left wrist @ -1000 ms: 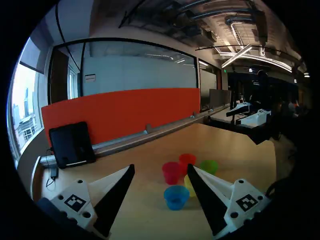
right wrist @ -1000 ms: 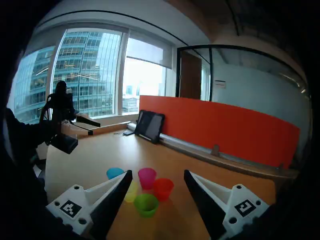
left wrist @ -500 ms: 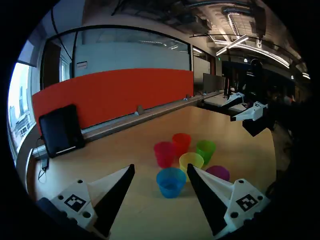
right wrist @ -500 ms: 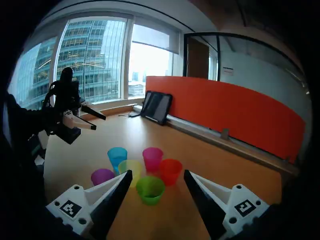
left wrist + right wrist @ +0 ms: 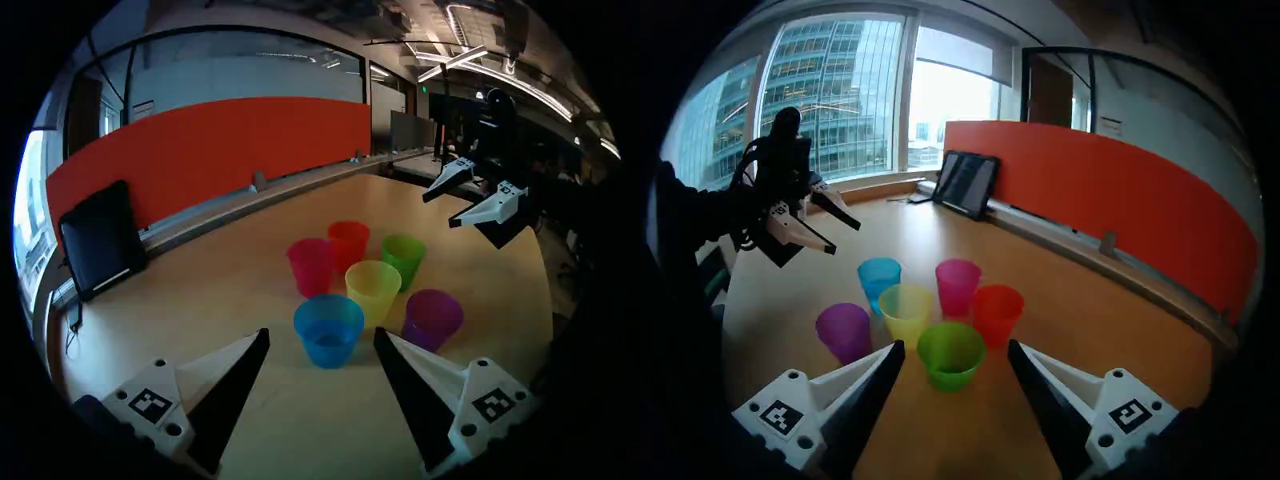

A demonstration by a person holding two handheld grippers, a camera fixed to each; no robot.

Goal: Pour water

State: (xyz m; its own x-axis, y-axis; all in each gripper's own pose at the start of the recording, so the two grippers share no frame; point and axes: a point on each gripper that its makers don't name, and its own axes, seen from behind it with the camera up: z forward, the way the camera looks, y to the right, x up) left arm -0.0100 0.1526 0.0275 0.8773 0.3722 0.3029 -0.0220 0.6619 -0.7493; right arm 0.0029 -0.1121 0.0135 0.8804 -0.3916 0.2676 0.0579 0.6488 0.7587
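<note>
Six tapered translucent plastic cups [image 5: 373,290] cluster on a smooth wooden counter [image 5: 232,280]; left hand-held gripper [image 5: 319,333] and right hand-held gripper [image 5: 954,346] both have fingers apart.

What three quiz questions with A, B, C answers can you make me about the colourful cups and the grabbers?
1. Which colour cup is closest to the left gripper? A blue, B red, C green.
2. How many cups stand on the table? A four, B six, C nine.
3. The right gripper is: A open and empty, B shut on a cup, C lying on the table.

Answers:
1. A: the blue cup stands just ahead of its fingers.
2. B: blue, yellow, purple, pink, red and green make six.
3. A: its fingers are spread wide and grip nothing.
</note>
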